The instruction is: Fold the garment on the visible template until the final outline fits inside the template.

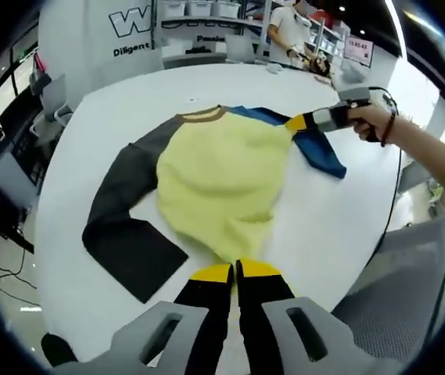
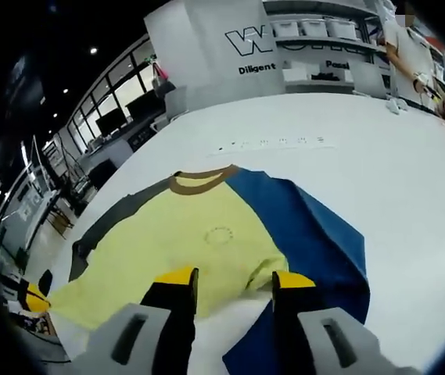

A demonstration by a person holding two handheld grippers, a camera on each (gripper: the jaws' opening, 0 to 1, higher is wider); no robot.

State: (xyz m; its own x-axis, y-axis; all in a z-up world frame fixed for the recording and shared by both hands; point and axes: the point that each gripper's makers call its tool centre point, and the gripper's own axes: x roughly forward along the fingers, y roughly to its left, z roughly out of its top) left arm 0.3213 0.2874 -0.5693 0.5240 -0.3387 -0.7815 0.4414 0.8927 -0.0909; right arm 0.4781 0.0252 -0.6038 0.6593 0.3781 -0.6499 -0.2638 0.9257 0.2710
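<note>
A long-sleeved garment lies on the white table (image 1: 89,195): yellow body (image 1: 218,176), brown collar (image 1: 201,116), dark grey sleeve (image 1: 124,226) and blue sleeve (image 1: 320,148). My left gripper (image 1: 235,271) is at the near end of the yellow body, jaws together on its hem, which bunches to a point there. A hand holds my right gripper (image 1: 300,122) at the far right, at the yellow edge beside the blue sleeve. In the right gripper view the right gripper (image 2: 235,279) is open, with yellow fabric (image 2: 206,234) between its jaws and the blue sleeve (image 2: 308,234) to the right.
A row of small marks (image 2: 277,143) sits on the table beyond the collar. A grey chair (image 1: 410,297) stands by the table's right edge. Behind the table are a white banner (image 2: 238,47), shelves with bins and a person (image 1: 288,27). Desks with monitors (image 2: 116,121) line the left side.
</note>
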